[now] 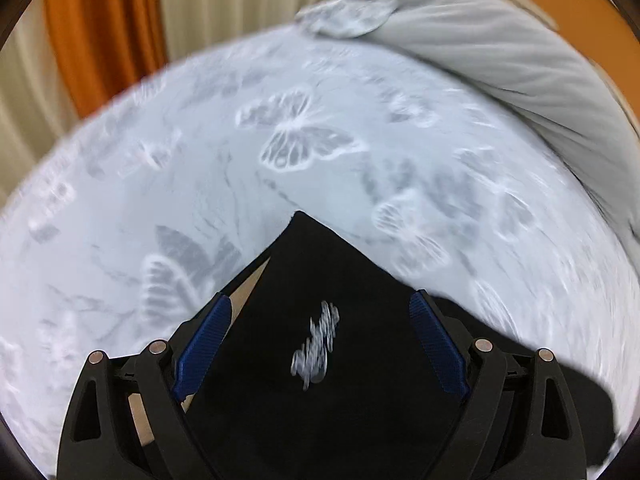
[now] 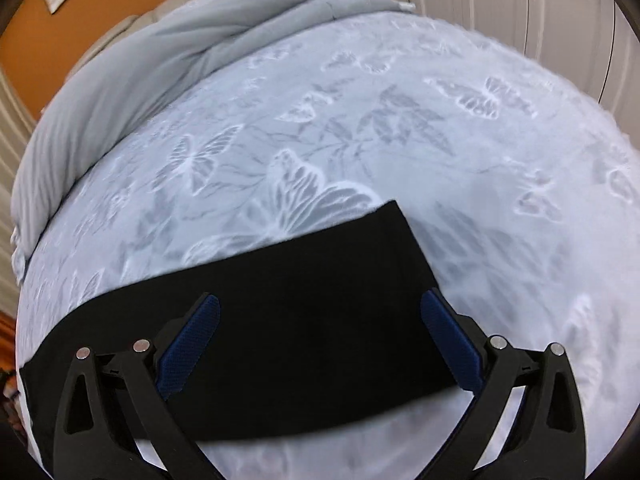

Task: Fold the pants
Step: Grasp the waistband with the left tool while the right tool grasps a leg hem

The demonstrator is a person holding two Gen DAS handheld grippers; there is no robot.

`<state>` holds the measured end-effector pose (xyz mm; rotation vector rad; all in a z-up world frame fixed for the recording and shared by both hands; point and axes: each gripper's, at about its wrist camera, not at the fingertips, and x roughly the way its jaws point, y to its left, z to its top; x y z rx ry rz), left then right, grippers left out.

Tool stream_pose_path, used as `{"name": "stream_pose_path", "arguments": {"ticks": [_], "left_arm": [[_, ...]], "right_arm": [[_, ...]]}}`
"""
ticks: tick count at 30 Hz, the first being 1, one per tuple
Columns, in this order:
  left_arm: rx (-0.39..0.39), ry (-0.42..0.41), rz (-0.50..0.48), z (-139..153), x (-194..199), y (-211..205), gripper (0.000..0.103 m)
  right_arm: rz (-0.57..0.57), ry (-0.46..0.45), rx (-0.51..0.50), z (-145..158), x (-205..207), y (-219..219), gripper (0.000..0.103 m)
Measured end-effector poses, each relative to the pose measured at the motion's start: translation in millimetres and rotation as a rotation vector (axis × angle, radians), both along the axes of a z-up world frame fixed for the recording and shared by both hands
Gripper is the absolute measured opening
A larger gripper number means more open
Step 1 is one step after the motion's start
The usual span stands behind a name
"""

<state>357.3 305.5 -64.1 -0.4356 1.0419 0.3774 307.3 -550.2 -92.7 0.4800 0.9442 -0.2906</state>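
Note:
Black pants (image 1: 320, 320) lie on a pale butterfly-print bedsheet (image 1: 200, 160). In the left wrist view a pointed corner of the pants with a white logo (image 1: 316, 344) sits between the open blue-padded fingers of my left gripper (image 1: 320, 300), which hovers over it. In the right wrist view a black pant leg (image 2: 300, 300) runs across the sheet (image 2: 440, 140), its hem end at the upper right. My right gripper (image 2: 320, 300) is open, its fingers spread over the leg near that end.
A grey folded blanket (image 1: 500, 48) lies along the far side of the bed, also in the right wrist view (image 2: 160, 52). Orange and cream curtains (image 1: 100, 20) hang beyond the bed. White closet doors (image 2: 540, 8) stand at the right.

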Motion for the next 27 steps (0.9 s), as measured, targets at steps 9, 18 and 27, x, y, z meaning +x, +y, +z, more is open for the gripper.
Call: {"name": "stream_pose_path", "arguments": {"ticks": [9,18,27], "left_arm": [[0.043,-0.028,-0.018,-1,16,-4,0.009],[-0.109,-0.266,-0.163,106,-93,0,0.006],[-0.164,-0.246,-0.286,110,-235,-14,0.006]], "right_arm": [[0.159,-0.037,-0.039,4,18,28,0.000],[0.162,-0.277,-0.110,110,-109,13,0.000],[0.173,-0.154,0.003,90,-167,-3,0.005]]}}
